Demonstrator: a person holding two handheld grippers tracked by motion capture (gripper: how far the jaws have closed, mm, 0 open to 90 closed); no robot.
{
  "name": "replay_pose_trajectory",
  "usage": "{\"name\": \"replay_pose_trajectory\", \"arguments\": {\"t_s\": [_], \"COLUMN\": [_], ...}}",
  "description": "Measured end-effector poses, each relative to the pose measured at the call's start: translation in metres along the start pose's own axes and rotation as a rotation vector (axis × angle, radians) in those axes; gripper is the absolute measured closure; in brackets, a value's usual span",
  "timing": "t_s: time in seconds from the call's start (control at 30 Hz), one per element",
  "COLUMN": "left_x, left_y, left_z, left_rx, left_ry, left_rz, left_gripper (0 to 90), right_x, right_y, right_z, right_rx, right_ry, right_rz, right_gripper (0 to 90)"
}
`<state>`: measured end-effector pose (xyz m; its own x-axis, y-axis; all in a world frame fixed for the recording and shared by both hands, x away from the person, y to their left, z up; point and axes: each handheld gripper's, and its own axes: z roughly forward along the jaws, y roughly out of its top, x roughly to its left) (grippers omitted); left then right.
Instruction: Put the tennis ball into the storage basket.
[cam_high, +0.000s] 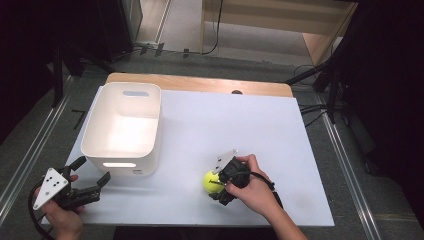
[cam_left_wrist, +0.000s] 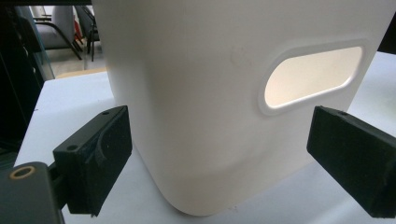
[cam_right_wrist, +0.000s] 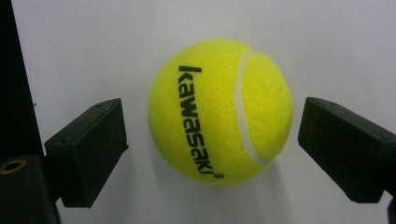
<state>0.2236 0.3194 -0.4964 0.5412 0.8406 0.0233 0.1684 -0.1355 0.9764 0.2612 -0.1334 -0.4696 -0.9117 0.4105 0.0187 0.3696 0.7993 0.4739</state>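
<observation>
The right tongs (cam_right_wrist: 212, 154) stand spread around the yellow tennis ball (cam_right_wrist: 219, 112), pads just clear of it on both sides. The ball lies on the white worktop (cam_high: 240, 125), near the white bin (cam_high: 122, 130). The left tongs (cam_left_wrist: 219, 154) gape before the bin's near wall.

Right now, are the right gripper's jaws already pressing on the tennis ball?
No. In the right gripper view the tennis ball lies between the right gripper jaws, with white table showing in the gap on each side.
</observation>
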Motion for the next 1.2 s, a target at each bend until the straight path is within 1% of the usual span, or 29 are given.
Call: {"name": "replay_pose_trajectory", "arguments": {"t_s": [0.03, 0.07, 0.1, 0.17, 0.23, 0.27, 0.3, 0.33, 0.37, 0.4, 0.43, 0.47, 0.5, 0.53, 0.6, 0.63, 0.67, 0.7, 0.77, 0.83, 0.87, 0.93, 1.07, 1.17, 1.2], "left_x": [0.000, 0.000, 0.000, 0.000, 0.000, 0.000, 0.000, 0.000, 0.000, 0.000, 0.000, 0.000, 0.000, 0.000, 0.000, 0.000, 0.000, 0.000, 0.000, 0.000, 0.000, 0.000, 0.000, 0.000, 0.000], "left_y": [0.000, 0.000, 0.000, 0.000, 0.000, 0.000, 0.000, 0.000, 0.000, 0.000, 0.000, 0.000, 0.000, 0.000, 0.000, 0.000, 0.000, 0.000, 0.000, 0.000, 0.000, 0.000, 0.000, 0.000, 0.000], "left_z": [0.000, 0.000, 0.000, 0.000, 0.000, 0.000, 0.000, 0.000, 0.000, 0.000, 0.000, 0.000, 0.000, 0.000, 0.000, 0.000, 0.000, 0.000, 0.000, 0.000, 0.000, 0.000, 0.000, 0.000, 0.000], "left_rx": [0.001, 0.000, 0.003, 0.003, 0.004, 0.004, 0.004, 0.004, 0.005, 0.004, 0.005, 0.004, 0.005, 0.005, 0.006, 0.006, 0.006, 0.004, 0.005, 0.004, 0.004, 0.004, 0.004, 0.003, 0.004], "left_ry": [0.000, 0.000, 0.002, 0.002, 0.002, 0.001, 0.001, 0.001, 0.002, 0.001, 0.002, 0.001, 0.001, 0.001, 0.001, 0.001, 0.000, 0.001, 0.001, 0.000, 0.001, 0.001, 0.000, 0.001, 0.001], "left_rz": [0.000, 0.000, 0.000, -0.001, -0.001, 0.000, 0.000, -0.001, 0.000, 0.000, 0.000, 0.000, -0.001, -0.002, -0.001, -0.001, -0.001, -0.001, -0.001, -0.004, -0.004, -0.004, -0.004, -0.006, -0.006], "left_gripper": [7.2, 7.2, 7.2, 7.2, 7.2, 7.2, 7.2, 7.2, 7.2, 7.2, 7.2, 7.2, 7.2, 7.2, 7.2, 7.2, 7.2, 7.2, 7.2, 7.2, 7.2, 7.2, 7.2, 7.2, 7.2], "right_x": [-0.001, -0.001, -0.001, -0.002, -0.002, -0.004, -0.003, -0.003, -0.003, -0.002, -0.003, -0.003, -0.002, -0.002, -0.004, -0.003, -0.003, -0.003, -0.002, -0.002, -0.003, -0.003, -0.003, -0.004, -0.004], "right_y": [0.001, 0.001, 0.002, 0.003, 0.005, 0.005, 0.006, 0.007, 0.008, 0.008, 0.009, 0.009, 0.010, 0.010, 0.010, 0.011, 0.011, 0.011, 0.011, 0.012, 0.012, 0.013, 0.013, 0.014, 0.014], "right_z": [0.001, 0.002, 0.001, 0.003, 0.004, 0.005, 0.005, 0.005, 0.006, 0.006, 0.007, 0.008, 0.008, 0.009, 0.010, 0.010, 0.011, 0.011, 0.011, 0.011, 0.011, 0.011, 0.010, 0.009, 0.008], "right_rx": [-0.009, -0.008, -0.003, -0.008, -0.002, -0.009, 0.000, 0.002, 0.008, 0.011, 0.003, 0.006, 0.014, 0.019, 0.014, 0.017, 0.021, 0.025, 0.029, 0.032, 0.025, 0.027, 0.034, 0.031, 0.033], "right_ry": [0.004, 0.000, -0.003, -0.001, 0.005, 0.001, 0.001, 0.004, -0.001, -0.005, 0.004, 0.000, -0.002, -0.005, -0.002, 0.000, 0.002, 0.007, 0.005, 0.009, 0.012, 0.004, -0.003, -0.002, 0.002], "right_rz": [-0.022, -0.023, -0.011, -0.012, -0.003, -0.023, -0.004, -0.007, -0.005, 0.004, -0.012, -0.011, 0.008, 0.010, -0.004, 0.005, 0.000, 0.013, 0.019, 0.016, 0.004, -0.001, 0.005, -0.004, 0.010], "right_gripper": [7.0, 7.0, 7.0, 7.0, 7.0, 7.0, 7.0, 7.1, 8.5, 16.0, 19.9, 20.2, 20.2, 20.4, 20.4, 20.7, 21.8, 22.8, 23.0, 23.4, 23.5, 23.6, 23.6, 23.7, 23.7]}}
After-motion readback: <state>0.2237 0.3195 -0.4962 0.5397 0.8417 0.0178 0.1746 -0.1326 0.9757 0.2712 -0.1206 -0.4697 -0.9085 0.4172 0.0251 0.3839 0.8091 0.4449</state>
